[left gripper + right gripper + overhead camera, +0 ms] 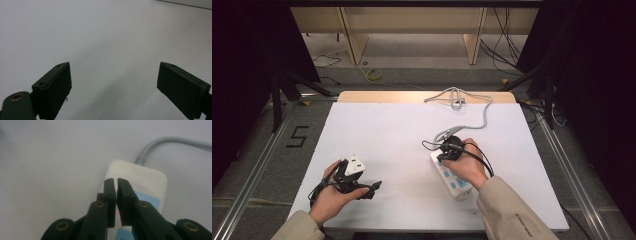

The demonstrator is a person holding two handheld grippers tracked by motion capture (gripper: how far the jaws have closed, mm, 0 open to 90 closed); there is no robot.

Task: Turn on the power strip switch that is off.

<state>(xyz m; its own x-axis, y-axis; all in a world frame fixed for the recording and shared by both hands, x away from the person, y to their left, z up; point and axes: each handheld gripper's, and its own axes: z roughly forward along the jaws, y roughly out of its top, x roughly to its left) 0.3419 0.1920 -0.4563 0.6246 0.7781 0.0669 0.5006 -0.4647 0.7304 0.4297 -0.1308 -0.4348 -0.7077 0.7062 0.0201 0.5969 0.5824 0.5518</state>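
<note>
The white rectangular desk (382,135) fills the middle of the high view, its upper left and centre bare. A white plastic power strip with blue sockets (451,177) lies lower right of centre, well inside the edges, its grey cable (484,117) running to the top edge. The right gripper (115,181) hovers over the strip, fingers together. The left gripper (371,187), lower left, has fingers wide apart over bare desk

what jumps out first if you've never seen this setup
A white power strip lies right of centre on the white table, its grey cord looping toward the far edge. The right tongs hover over it, jaws nearly together on nothing. The left tongs gape wide over bare table near the left front.
</note>
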